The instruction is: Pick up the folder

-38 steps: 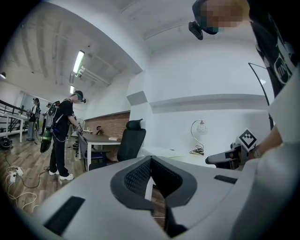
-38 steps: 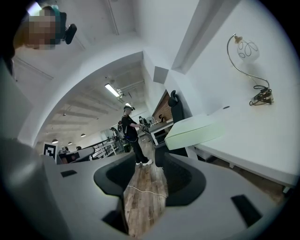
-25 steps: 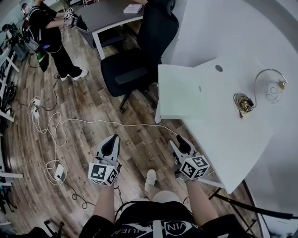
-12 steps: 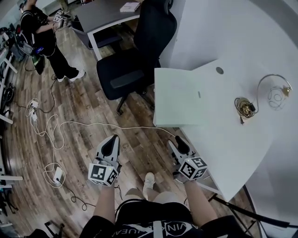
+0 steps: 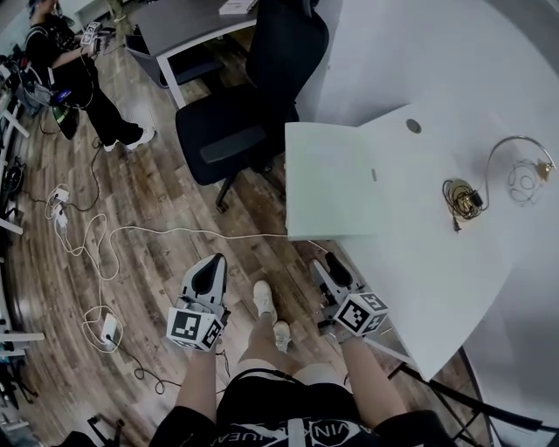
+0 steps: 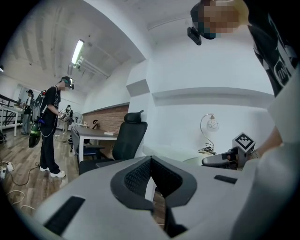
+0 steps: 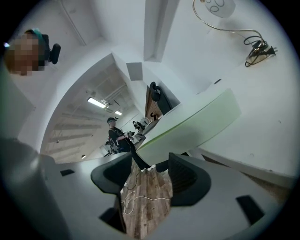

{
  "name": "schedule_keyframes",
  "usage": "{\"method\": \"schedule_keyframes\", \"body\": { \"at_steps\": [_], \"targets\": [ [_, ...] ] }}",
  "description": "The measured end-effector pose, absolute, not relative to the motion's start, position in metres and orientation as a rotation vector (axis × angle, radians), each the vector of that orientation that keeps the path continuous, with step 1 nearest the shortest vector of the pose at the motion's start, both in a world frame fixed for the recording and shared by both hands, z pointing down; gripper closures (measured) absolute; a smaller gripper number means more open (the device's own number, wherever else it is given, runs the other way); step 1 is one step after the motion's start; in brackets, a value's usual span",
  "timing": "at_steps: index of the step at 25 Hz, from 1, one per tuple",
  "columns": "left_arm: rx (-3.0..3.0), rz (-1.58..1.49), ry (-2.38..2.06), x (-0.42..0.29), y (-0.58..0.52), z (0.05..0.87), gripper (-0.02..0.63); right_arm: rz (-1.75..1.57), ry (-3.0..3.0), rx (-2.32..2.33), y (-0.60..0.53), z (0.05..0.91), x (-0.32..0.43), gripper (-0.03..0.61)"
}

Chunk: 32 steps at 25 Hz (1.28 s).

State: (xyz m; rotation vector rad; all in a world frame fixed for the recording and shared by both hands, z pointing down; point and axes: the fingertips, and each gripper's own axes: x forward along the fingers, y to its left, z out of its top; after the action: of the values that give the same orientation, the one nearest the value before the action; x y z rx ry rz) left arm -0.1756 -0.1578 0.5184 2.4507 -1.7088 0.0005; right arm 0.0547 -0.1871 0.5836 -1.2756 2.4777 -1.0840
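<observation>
Standing at the rounded edge of the white surface (image 5: 437,271), the person holds one gripper in each hand, both low over the wooden floor (image 5: 157,201) and pointing ahead. The folder (image 5: 332,179) is pale green and flat. It lies on the surface at its left side, and a part of it hangs out over the edge, near the black office chair (image 5: 249,113).

The right gripper (image 5: 325,264) is near this overhanging part and does not touch it. Its jaws have just been opening. They stand apart now, and between them only the floor is seen, with the edge of the folder a little above and beyond their tips. The left gripper (image 5: 208,271) is more to the left, well apart from the surface. Its jaws are together at the tips and hold nothing.

On the surface, to the right of the folder, there are a small coiled cable (image 5: 461,196) and a lamp with a bent neck (image 5: 515,157). A white cable (image 5: 131,234) runs across the floor. Another person (image 5: 65,74) stands far away, beside a second, dark surface (image 5: 188,22).
</observation>
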Motion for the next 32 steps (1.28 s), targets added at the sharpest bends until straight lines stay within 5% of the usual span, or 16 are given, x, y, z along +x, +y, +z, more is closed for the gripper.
{"method": "schedule_keyframes", "body": {
  "at_steps": [32],
  "targets": [
    [2.465,0.023,-1.558,-0.164,-0.250,0.568,0.600,-1.396,1.858,-1.048,-0.270,0.608,0.049,0.230]
  ]
}}
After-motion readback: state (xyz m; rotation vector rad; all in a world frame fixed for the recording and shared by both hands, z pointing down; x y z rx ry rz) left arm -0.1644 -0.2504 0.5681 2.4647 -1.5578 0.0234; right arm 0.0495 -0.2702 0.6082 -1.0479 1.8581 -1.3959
